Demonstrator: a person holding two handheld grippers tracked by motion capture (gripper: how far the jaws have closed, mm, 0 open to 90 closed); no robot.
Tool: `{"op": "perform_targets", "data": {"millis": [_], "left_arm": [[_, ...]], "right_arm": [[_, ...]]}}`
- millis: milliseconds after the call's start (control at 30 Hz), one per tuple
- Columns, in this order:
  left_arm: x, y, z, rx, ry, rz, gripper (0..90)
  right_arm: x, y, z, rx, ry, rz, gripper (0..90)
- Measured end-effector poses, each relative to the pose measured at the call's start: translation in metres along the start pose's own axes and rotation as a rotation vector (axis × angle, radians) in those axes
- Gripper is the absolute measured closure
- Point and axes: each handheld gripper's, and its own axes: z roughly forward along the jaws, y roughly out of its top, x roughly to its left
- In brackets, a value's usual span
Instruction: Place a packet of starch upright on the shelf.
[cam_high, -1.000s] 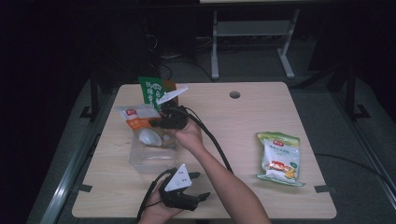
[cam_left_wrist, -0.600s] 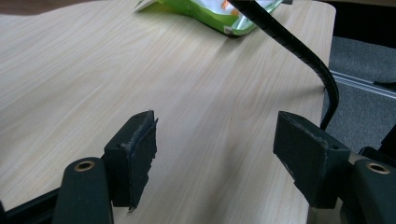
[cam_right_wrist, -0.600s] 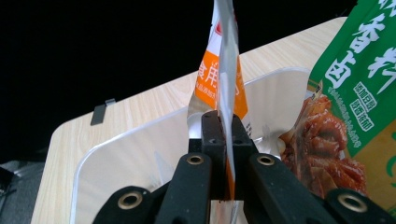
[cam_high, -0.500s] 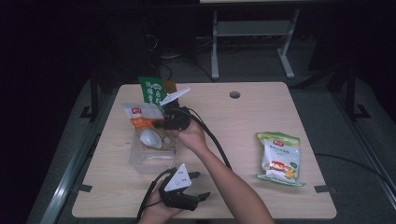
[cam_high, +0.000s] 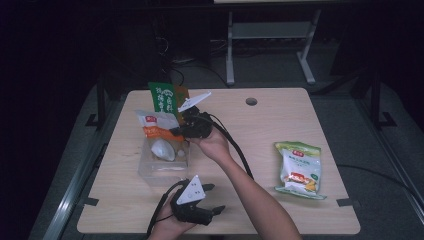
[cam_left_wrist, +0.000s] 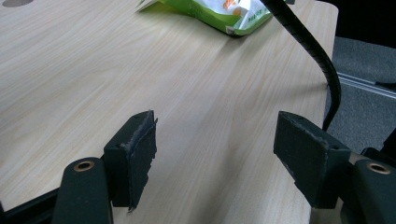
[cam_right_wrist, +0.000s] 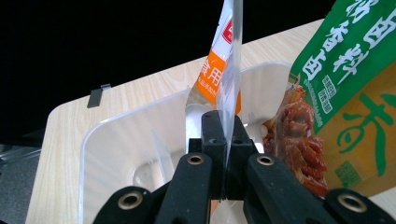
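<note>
My right gripper (cam_high: 178, 131) reaches over a clear plastic bin (cam_high: 150, 172) at the table's left. Its jaws are shut on the edge of an orange-and-white packet (cam_high: 156, 123), whose white lower end hangs inside the bin. In the right gripper view the gripper (cam_right_wrist: 224, 128) pinches the packet's clear film (cam_right_wrist: 223, 70) above the bin (cam_right_wrist: 107, 154). A green packet of red-brown snacks (cam_right_wrist: 345, 88) stands right beside it, at the bin's far side (cam_high: 162, 96). My left gripper (cam_high: 218, 198) rests near the front edge, open with nothing between its jaws (cam_left_wrist: 215, 149).
A green snack bag (cam_high: 299, 169) lies flat on the right side of the wooden table (cam_high: 250, 135) and shows at the top of the left gripper view (cam_left_wrist: 219, 11). The right gripper's black cable (cam_high: 240, 150) runs along the forearm. A round hole (cam_high: 251, 101) sits near the far edge.
The right hand with the pinched packet has shifted only slightly over the bin. The left gripper has kept still.
</note>
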Motion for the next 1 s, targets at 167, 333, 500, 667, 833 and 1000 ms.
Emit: {"op": "perform_targets", "data": {"millis": [167,333,500,667,833,1000], "left_arm": [[0.000,0.000,0.000,-0.001,0.001,-0.007,29.4],[0.000,0.000,0.001,-0.006,0.003,-0.010,29.3],[0.001,0.000,0.001,-0.006,0.003,-0.010,29.1],[0.002,0.000,0.002,0.001,0.006,-0.016,28.4],[0.003,-0.001,0.003,0.000,0.007,-0.032,28.4],[0.005,0.000,0.002,-0.004,0.015,-0.030,28.4]], "right_arm": [[-0.001,-0.004,0.005,0.013,0.001,0.002,89.8],[-0.003,-0.005,0.005,0.013,0.004,0.014,89.6],[-0.006,-0.006,0.004,0.010,0.014,0.029,81.7],[-0.007,-0.008,-0.005,-0.010,0.019,0.042,70.2],[-0.011,-0.012,-0.017,-0.013,0.033,0.055,63.9],[-0.012,-0.019,-0.031,-0.013,0.035,0.057,61.3]]}}
